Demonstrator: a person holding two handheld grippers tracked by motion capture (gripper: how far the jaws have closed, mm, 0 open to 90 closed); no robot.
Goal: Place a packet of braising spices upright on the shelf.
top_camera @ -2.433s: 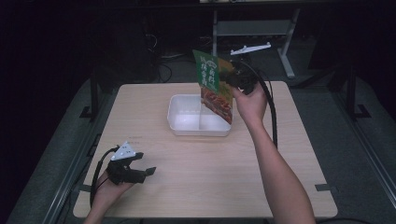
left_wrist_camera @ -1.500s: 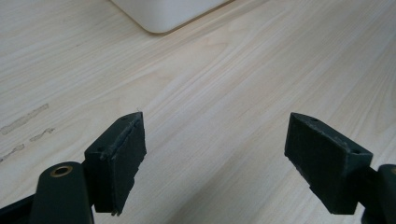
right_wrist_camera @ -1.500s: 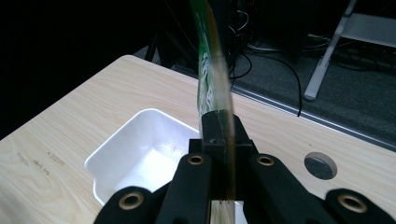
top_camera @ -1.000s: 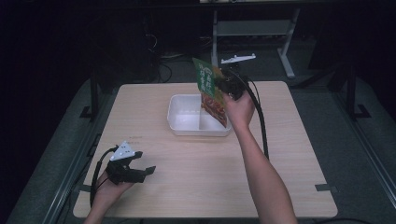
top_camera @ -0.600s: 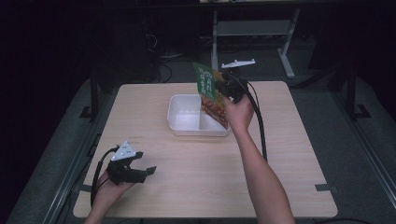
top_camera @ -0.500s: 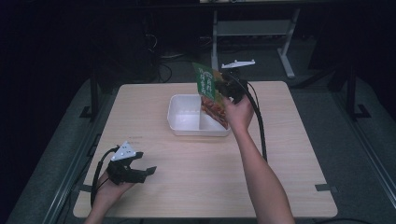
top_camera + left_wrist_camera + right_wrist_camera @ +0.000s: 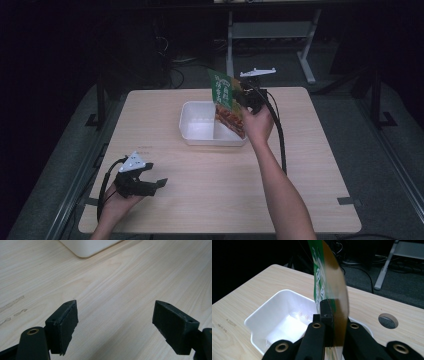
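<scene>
Right gripper (image 7: 239, 100) fingers clamped on green pouch (image 7: 226, 100) above white tray (image 7: 200, 136); left gripper (image 7: 150, 184) fingers apart, idle. Best lower pouch squarely into tray before release.

The tray (image 7: 200, 131) sits far-centre on the table (image 7: 310, 170); the pouch (image 7: 226, 100) hangs over its right compartment (upright, tilted), with the left gripper (image 7: 147, 184) near-left.

A light wooden table (image 7: 200, 200) with a round hole (image 7: 388, 320) near one edge, dark grey floor (image 7: 390, 165) all around, a grey metal stand (image 7: 305, 55) behind, black cables (image 7: 175, 75) on the floor, a very dark room
</scene>
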